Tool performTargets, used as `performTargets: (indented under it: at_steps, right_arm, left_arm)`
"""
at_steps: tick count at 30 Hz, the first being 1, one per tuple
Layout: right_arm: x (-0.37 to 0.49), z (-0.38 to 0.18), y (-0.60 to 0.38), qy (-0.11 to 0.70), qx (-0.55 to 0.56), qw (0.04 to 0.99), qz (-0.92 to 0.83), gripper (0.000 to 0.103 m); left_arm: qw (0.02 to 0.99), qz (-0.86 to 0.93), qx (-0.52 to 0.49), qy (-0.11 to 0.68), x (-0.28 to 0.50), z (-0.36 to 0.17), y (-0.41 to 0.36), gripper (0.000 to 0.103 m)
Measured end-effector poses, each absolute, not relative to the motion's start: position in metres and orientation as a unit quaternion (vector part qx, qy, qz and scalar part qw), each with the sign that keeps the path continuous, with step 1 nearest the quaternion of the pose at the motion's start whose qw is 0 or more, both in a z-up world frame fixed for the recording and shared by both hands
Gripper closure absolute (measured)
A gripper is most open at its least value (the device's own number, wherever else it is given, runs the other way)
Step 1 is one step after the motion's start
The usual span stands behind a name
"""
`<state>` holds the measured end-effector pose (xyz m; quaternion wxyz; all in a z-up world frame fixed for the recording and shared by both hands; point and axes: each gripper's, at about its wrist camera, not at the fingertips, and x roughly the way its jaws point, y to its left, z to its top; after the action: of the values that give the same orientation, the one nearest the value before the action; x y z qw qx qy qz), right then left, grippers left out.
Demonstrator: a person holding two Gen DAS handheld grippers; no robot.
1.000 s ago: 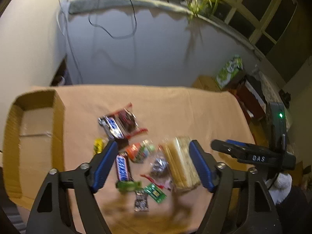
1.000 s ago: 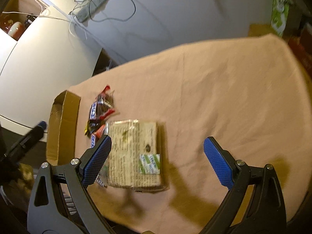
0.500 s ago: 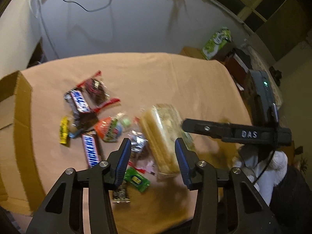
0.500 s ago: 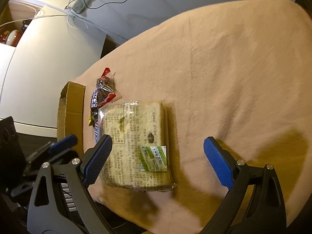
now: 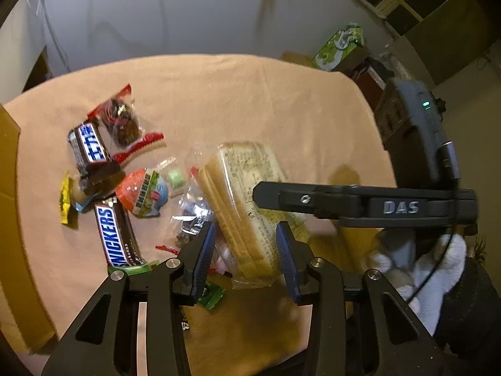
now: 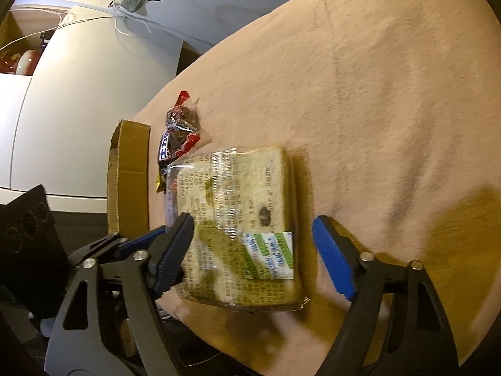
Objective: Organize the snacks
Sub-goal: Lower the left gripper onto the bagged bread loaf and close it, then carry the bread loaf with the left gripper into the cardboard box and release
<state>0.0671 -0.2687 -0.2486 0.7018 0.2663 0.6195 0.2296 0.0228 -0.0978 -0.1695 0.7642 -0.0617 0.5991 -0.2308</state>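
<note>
A clear-wrapped pack of sliced bread (image 5: 250,200) lies on the tan tablecloth. My left gripper (image 5: 245,250) is partly open, its pads either side of the pack's near end; contact is unclear. My right gripper (image 6: 253,247) is open around the same bread pack (image 6: 238,219), and its finger (image 5: 313,199) crosses over the pack in the left wrist view. Left of the bread lie a Snickers bar (image 5: 116,235), a second chocolate bar (image 5: 90,147), a red-ended wrapped sweet (image 5: 122,122), an orange-green packet (image 5: 144,194) and small candies.
An open cardboard box (image 6: 125,175) stands at the table's left edge, also at the left rim of the left wrist view (image 5: 12,219). A green carton (image 5: 341,44) sits beyond the far right corner. The tablecloth (image 6: 375,94) stretches to the right.
My left gripper narrowed from wide open and moved right onto the bread pack's end. My right gripper came down around the pack from the other side and narrowed slightly.
</note>
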Motion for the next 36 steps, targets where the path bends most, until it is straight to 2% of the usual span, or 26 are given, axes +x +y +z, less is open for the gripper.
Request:
performTargets:
  at_steps: [2,11,21,36]
  right_arm:
    - [0.067,-0.248,-0.267,0.62,0.268,0.7,0.235,0.034]
    - [0.065,-0.241,-0.257,0.621,0.246,0.706,0.235,0.043]
    - [0.065,-0.211,-0.235,0.611,0.215,0.721,0.245,0.044]
    - [0.087,-0.156,-0.132,0.592,0.138,0.724,0.327,0.044]
  left_arm:
    - [0.759,-0.227,-0.069,0.606,0.024,-0.176,-0.095,0.065]
    - [0.757,-0.236,-0.067,0.606,0.021,-0.177,-0.095,0.065]
    - [0.781,-0.224,-0.083,0.577,0.016,-0.153,-0.072,0.066]
    - [0.833,-0.134,-0.125,0.522,0.006,-0.112,0.026,0.066]
